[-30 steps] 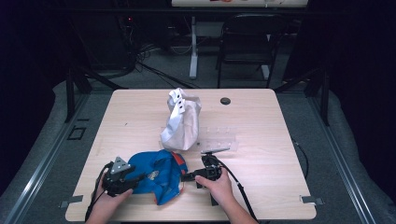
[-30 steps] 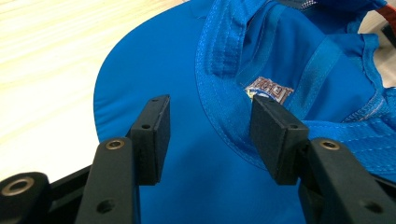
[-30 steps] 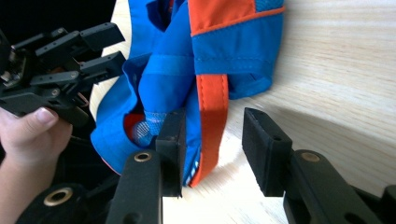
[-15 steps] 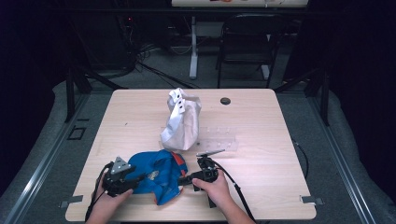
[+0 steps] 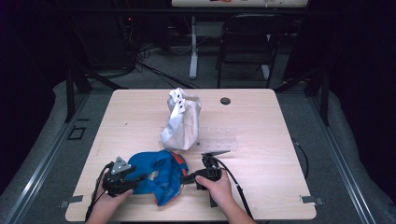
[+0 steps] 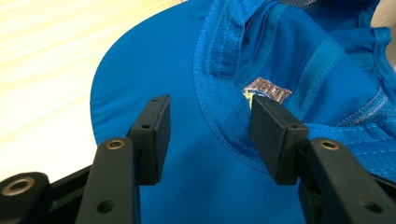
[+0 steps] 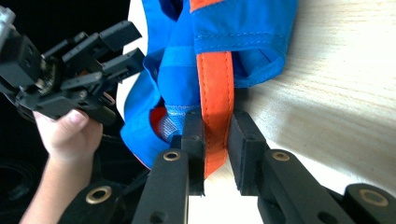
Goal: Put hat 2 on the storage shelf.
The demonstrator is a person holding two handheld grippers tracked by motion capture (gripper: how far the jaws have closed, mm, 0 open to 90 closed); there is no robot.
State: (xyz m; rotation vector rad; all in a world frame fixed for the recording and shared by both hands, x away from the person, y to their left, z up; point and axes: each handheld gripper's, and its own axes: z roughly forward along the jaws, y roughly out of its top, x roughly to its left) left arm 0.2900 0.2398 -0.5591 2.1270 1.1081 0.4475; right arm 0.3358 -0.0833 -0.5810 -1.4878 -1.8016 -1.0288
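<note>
A blue cap (image 5: 159, 173) with an orange strap (image 7: 215, 84) lies upside down near the table's front edge. My left gripper (image 5: 142, 178) is at its left side, open. Its jaws straddle the brim and inner band (image 6: 219, 93) without pressing on them (image 6: 210, 126). My right gripper (image 5: 185, 178) reaches in from the cap's right side. Its jaws have just been closing, and the pads now press on the orange strap between them (image 7: 215, 135). The left gripper (image 7: 126, 44) and the hand holding it appear beyond the cap in the right gripper view.
A white fabric bag (image 5: 181, 123) stands upright mid-table, behind the cap. A clear plastic piece (image 5: 219, 138) lies to its right, and a small black disc (image 5: 225, 101) sits near the far edge. The wooden table (image 5: 280, 177) has bare room at the right.
The right gripper's jaws have narrowed onto the cap's right edge. Both hands and the cap stay where they were.
</note>
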